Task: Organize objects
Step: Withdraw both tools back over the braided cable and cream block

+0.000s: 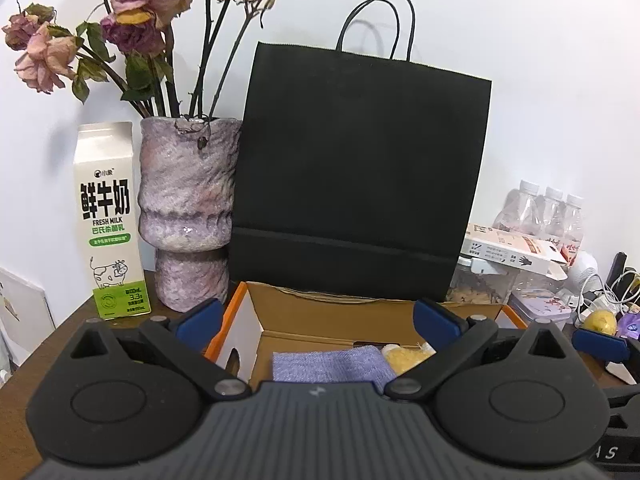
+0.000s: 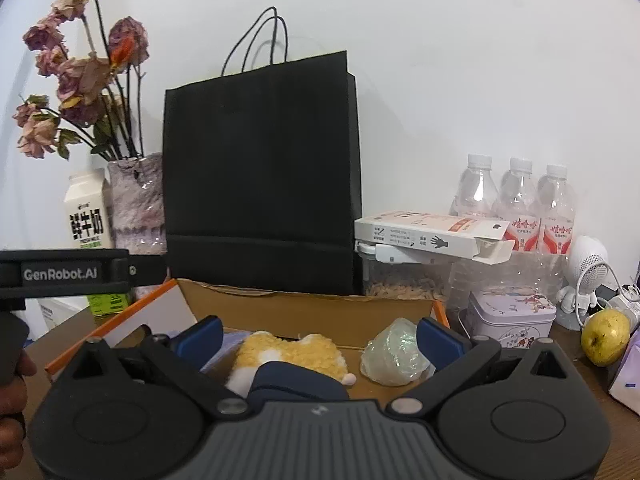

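We see the open cardboard box (image 2: 304,304) lying long side across the view, in front of the black bag (image 2: 260,176); inside it sit a lilac cloth (image 1: 328,364), a yellow plush toy (image 2: 288,354) and a pale clear wrapped lump (image 2: 394,354). Left gripper (image 1: 318,316) and right gripper (image 2: 318,336) both hang over the box, jaws spread wide, gripping nothing. The plush's lower part is hidden by a dark blue item (image 2: 298,380) we can't identify.

My brown desk (image 1: 60,344) carries an open box (image 2: 304,300). Behind the box stands a black bag (image 1: 360,168); left of the bag, a vase (image 1: 188,216) and milk carton (image 1: 108,220); right, bottles (image 2: 516,204), a tin (image 2: 512,312), a pear (image 2: 604,336).
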Demonstrator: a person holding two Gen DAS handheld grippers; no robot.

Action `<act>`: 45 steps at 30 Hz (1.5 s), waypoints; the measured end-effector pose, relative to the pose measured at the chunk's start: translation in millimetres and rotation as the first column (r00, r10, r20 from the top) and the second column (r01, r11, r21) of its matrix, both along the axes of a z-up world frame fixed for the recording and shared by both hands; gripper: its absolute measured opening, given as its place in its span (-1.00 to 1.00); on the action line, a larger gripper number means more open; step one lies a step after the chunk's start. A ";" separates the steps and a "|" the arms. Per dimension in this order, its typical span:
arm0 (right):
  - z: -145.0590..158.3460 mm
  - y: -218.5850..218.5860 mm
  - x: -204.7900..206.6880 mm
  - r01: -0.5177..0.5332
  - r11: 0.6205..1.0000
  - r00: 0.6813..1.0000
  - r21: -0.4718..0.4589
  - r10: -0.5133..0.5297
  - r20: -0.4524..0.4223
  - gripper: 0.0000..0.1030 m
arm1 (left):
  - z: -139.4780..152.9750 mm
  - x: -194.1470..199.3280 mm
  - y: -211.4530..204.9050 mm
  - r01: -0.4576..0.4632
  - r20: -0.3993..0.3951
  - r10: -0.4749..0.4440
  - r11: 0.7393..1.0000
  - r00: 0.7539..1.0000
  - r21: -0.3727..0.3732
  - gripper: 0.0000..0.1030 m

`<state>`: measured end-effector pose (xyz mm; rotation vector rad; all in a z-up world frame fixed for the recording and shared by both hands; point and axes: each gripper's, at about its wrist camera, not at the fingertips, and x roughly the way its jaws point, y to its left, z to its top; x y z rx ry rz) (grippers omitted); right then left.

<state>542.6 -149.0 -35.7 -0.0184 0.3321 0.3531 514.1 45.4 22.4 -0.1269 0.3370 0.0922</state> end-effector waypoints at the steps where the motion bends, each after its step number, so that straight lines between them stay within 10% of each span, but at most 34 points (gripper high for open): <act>1: 0.7 -0.2 -2.0 -0.005 1.000 1.000 -0.002 0.005 -0.002 1.00 | 0.6 -2.5 0.1 0.001 0.002 -0.001 1.000 1.000 0.000 1.00; 45: 18.7 -39.3 -178.4 0.003 1.000 1.000 -0.006 -0.003 -0.020 1.00 | 21.4 -192.7 3.3 0.062 -0.007 -0.062 0.997 0.998 0.034 1.00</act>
